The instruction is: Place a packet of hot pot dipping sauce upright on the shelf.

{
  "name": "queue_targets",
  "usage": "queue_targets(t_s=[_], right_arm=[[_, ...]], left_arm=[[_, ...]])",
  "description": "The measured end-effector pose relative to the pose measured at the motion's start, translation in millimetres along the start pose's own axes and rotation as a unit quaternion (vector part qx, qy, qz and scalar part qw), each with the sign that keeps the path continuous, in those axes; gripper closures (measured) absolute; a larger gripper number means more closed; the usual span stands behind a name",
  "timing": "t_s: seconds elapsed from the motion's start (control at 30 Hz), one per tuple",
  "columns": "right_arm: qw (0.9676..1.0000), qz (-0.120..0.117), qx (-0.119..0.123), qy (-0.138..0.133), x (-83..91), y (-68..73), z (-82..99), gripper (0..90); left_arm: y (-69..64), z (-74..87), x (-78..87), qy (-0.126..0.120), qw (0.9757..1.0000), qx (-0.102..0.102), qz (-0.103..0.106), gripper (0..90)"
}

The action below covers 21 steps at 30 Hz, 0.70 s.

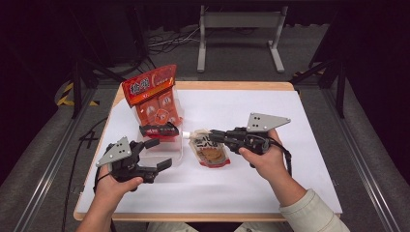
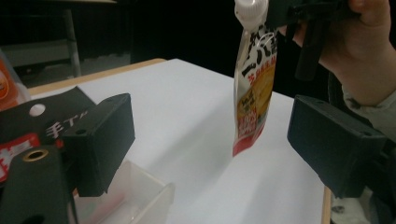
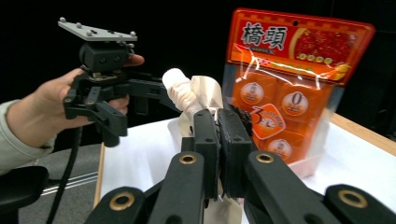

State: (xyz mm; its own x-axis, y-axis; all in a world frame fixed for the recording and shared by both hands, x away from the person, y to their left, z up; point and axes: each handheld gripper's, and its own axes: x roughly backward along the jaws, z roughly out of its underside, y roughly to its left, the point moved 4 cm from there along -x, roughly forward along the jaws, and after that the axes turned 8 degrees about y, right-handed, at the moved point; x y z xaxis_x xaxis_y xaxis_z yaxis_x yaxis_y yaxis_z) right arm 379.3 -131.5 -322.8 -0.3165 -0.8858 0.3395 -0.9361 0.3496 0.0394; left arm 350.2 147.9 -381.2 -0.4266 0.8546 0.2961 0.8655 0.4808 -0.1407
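A spouted pouch (image 1: 210, 153) with a white cap and orange-brown print hangs just above the white table, held near its spout by my right gripper (image 1: 216, 136), whose jaws are shut on it. In the right gripper view the two jaws press together on the pouch's top (image 3: 205, 93) below the white cap (image 3: 180, 91). My left gripper (image 1: 159, 153) is open at the left, over a clear plastic tray (image 1: 175, 155). In the left gripper view the pouch (image 2: 254, 93) dangles upright beyond the wide-apart jaws, touching neither.
A tall orange snack bag (image 1: 153, 96) stands upright in the clear tray's far end, with a black and red packet (image 1: 158, 130) in front of it. The white sheet (image 1: 290, 159) covers a wooden table. A metal stand (image 1: 239, 29) is on the floor behind.
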Motion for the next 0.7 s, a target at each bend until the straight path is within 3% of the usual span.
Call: queue_targets(t_s=[0.3,0.7], right_arm=[[0.9997,-0.021,-0.001,-0.013,-12.1,11.6,-1.1,87.4],[0.9986,-0.048,-0.003,-0.022,-28.4,23.8,3.6,87.5]], left_arm=[[-9.5,-2.5,-14.6,-0.021,0.9995,-0.012,0.02,21.9],[-18.2,-7.5,-32.7,-0.056,0.9971,-0.017,0.048,44.4]])
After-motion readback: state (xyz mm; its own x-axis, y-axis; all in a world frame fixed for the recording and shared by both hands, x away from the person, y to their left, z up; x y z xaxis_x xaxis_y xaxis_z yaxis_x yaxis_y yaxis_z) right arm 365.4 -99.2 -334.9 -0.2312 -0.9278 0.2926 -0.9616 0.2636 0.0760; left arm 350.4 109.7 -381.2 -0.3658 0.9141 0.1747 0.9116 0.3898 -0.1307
